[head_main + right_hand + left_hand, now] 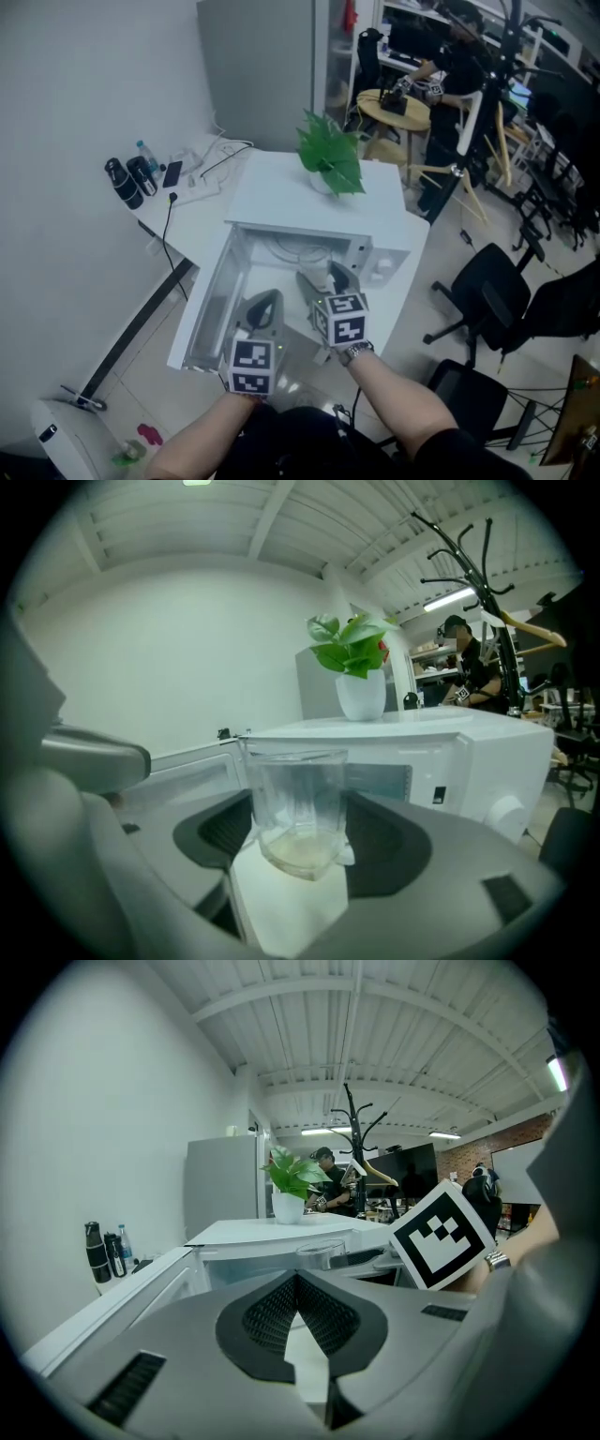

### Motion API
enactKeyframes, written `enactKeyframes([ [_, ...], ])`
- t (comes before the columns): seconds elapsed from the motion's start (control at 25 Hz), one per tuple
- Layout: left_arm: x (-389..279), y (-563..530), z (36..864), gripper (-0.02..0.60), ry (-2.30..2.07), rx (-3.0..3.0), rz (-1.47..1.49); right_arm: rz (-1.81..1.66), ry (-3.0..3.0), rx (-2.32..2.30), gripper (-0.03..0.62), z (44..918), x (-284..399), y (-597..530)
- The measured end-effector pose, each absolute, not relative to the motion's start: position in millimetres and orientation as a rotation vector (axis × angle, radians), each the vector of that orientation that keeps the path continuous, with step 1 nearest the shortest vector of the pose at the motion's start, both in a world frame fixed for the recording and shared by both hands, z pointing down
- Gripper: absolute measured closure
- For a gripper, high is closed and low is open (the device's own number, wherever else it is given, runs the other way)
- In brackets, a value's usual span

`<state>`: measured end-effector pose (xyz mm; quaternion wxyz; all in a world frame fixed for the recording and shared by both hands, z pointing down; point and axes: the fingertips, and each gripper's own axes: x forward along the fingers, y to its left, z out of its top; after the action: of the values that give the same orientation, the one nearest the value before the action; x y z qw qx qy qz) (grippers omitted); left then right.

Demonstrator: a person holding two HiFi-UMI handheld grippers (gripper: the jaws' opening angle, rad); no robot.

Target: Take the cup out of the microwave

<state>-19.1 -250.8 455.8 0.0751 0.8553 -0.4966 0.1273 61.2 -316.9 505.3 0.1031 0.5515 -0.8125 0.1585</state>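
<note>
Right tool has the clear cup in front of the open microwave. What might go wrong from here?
1. The cup is smooth and clear, and the right tool pinches it only low on its sides; it may slip or tip if swung fast.
2. The left tool, shut and empty, sits close beside it, and the open microwave door stands on that same side; a sideways move might knock the cup against either.

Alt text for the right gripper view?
A clear cup is gripped between the jaws of the right tool, in front of a white microwave with its door open. A potted plant stands on the microwave.
</note>
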Motion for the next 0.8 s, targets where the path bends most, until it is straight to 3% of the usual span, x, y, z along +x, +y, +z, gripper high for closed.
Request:
enactKeyframes([
  [0.8,-77.0,-170.8,434.6,0.584,-1.336,2.688,0.326,0.425,-2.334,1.801,0.253,457.4,25.0,-222.1],
])
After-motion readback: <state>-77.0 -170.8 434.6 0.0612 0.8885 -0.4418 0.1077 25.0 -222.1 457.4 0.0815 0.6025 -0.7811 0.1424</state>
